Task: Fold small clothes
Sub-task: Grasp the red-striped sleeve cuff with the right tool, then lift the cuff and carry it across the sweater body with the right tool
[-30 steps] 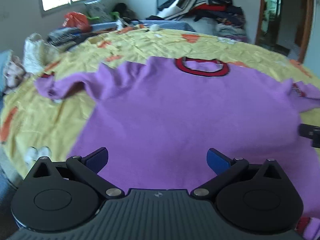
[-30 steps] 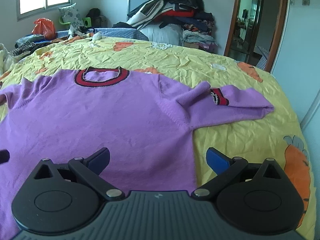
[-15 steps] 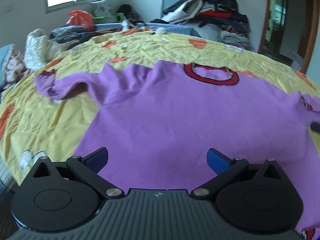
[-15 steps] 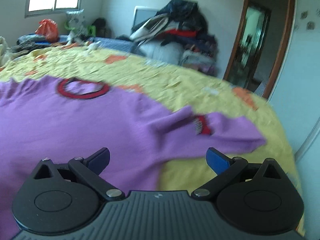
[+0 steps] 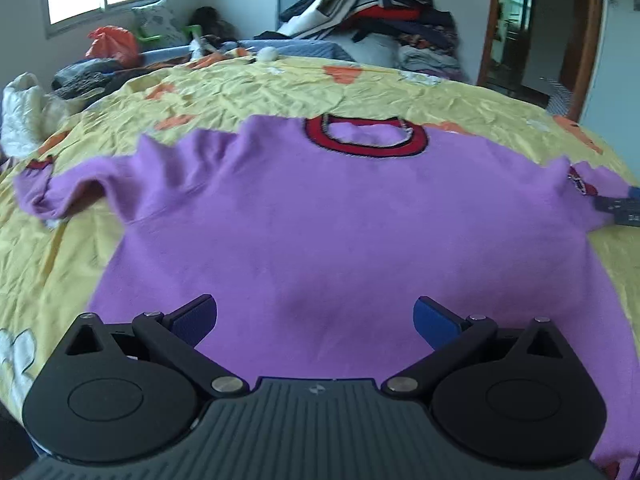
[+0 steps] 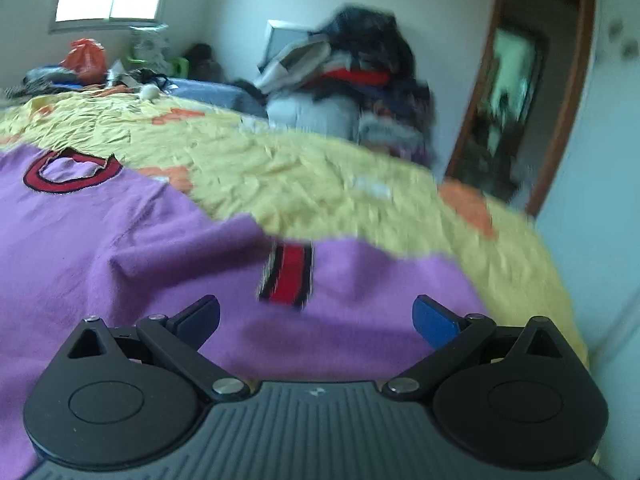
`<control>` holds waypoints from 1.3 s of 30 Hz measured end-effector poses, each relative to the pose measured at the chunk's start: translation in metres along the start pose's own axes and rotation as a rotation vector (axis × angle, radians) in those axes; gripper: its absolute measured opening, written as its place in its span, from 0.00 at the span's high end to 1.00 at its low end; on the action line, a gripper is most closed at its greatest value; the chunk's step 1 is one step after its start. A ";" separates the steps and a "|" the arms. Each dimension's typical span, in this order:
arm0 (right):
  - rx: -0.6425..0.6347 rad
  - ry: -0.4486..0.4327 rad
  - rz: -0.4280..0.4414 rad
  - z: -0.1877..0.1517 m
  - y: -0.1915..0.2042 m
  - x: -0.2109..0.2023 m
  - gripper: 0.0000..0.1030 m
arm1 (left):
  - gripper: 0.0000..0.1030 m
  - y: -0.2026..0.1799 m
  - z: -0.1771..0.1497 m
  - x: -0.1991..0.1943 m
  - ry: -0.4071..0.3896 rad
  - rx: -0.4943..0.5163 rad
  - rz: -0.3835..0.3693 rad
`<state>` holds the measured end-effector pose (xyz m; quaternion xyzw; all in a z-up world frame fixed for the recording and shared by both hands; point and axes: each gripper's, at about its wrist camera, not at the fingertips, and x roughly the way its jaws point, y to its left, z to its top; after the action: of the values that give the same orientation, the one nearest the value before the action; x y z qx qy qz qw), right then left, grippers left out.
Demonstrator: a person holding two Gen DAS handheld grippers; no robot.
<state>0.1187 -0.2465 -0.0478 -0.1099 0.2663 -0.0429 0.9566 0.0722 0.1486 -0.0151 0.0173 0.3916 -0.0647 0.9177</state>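
Observation:
A small purple sweater with a red and black collar lies flat on the yellow bedsheet. Its left sleeve is bunched toward the bed's left side. My left gripper hovers open over the sweater's lower body, nothing between its fingers. In the right wrist view the sweater's right sleeve lies folded with its red and black cuff just ahead of my right gripper, which is open and low over the sleeve. The right gripper's tip also shows at the left wrist view's right edge.
A tall pile of clothes is heaped beyond the bed's far edge, with an orange bag and other clutter at the far left. A doorway stands at the right. The bed edge drops off near the right sleeve.
My right gripper has swung right and forward, down to the right sleeve and its cuff. My left gripper has risen and drifted right, so the sweater now sits centred in its view.

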 end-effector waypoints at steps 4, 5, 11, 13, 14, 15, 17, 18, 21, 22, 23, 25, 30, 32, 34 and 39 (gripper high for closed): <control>-0.110 0.024 0.021 0.009 0.009 0.022 0.00 | 0.00 -0.013 0.003 0.006 -0.001 0.086 0.024; -0.123 0.042 0.042 0.010 0.010 0.027 0.01 | 0.00 -0.015 0.002 0.008 -0.001 0.097 0.033; -0.134 0.089 0.109 0.014 0.005 0.042 0.44 | 0.00 -0.010 -0.001 0.019 0.039 0.086 0.026; -0.123 0.108 0.111 0.017 0.002 0.047 0.63 | 0.00 -0.008 -0.002 0.022 0.052 0.081 0.027; -0.114 0.116 0.112 0.018 0.000 0.048 0.64 | 0.00 -0.008 -0.003 0.022 0.057 0.080 0.028; -0.111 0.120 0.118 0.019 -0.002 0.049 0.72 | 0.00 -0.007 -0.003 0.023 0.060 0.079 0.027; -0.107 0.127 0.099 0.019 -0.005 0.050 0.91 | 0.00 -0.007 -0.004 0.021 0.061 0.078 0.027; -0.087 0.123 0.085 0.020 -0.011 0.048 0.91 | 0.00 -0.006 -0.003 0.021 0.062 0.080 0.025; -0.014 0.105 0.048 0.025 -0.035 0.037 0.92 | 0.00 -0.007 -0.005 0.018 0.060 0.086 0.021; 0.011 0.097 0.027 0.027 -0.045 0.033 0.92 | 0.00 -0.007 -0.006 0.016 0.055 0.087 0.021; 0.035 0.092 0.005 0.028 -0.056 0.028 0.92 | 0.00 -0.006 -0.007 0.014 0.050 0.089 0.019; 0.099 0.082 -0.056 0.030 -0.086 0.015 0.92 | 0.00 -0.006 -0.008 0.012 0.050 0.091 0.017; 0.247 0.055 -0.197 0.029 -0.160 -0.026 0.93 | 0.00 -0.002 -0.012 0.004 0.046 0.080 -0.001; 0.310 0.049 -0.239 0.024 -0.186 -0.041 0.93 | 0.00 0.000 -0.013 -0.001 0.043 0.078 -0.007; 0.372 0.047 -0.269 0.018 -0.207 -0.054 0.93 | 0.00 0.001 -0.015 -0.005 0.037 0.075 -0.007; 0.492 0.026 -0.292 0.007 -0.241 -0.071 0.93 | 0.00 0.003 -0.017 -0.015 0.035 0.068 -0.031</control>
<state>0.0558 -0.4696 0.0496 0.0887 0.2416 -0.2451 0.9347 0.0505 0.1541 -0.0159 0.0437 0.4053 -0.0918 0.9085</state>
